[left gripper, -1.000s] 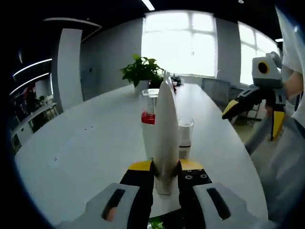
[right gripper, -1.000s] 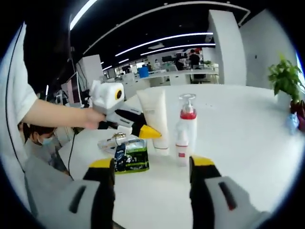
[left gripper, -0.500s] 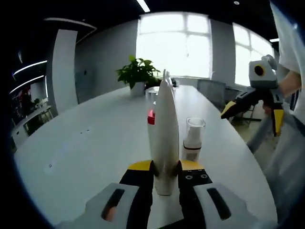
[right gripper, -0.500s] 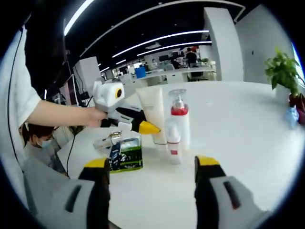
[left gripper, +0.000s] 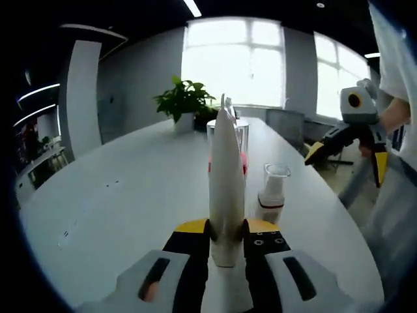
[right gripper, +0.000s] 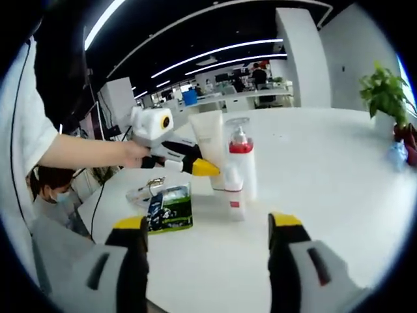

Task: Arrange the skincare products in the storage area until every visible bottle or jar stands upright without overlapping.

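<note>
Your white worktop (right gripper: 339, 176) carries a red-collared pump bottle (right gripper: 242, 163) standing upright, with a small white bottle (right gripper: 234, 195) just beside it. A green-and-black packet (right gripper: 168, 208) lies flat near that pump bottle. Well beyond it, a potted plant (right gripper: 386, 98) stands at the worktop's far end.

My white tube (left gripper: 226, 189) hides most of the pump bottle (left gripper: 242, 147) behind it. Labels on the small bottle (right gripper: 234, 194) and green packet (right gripper: 168, 207) are too small to read.
</note>
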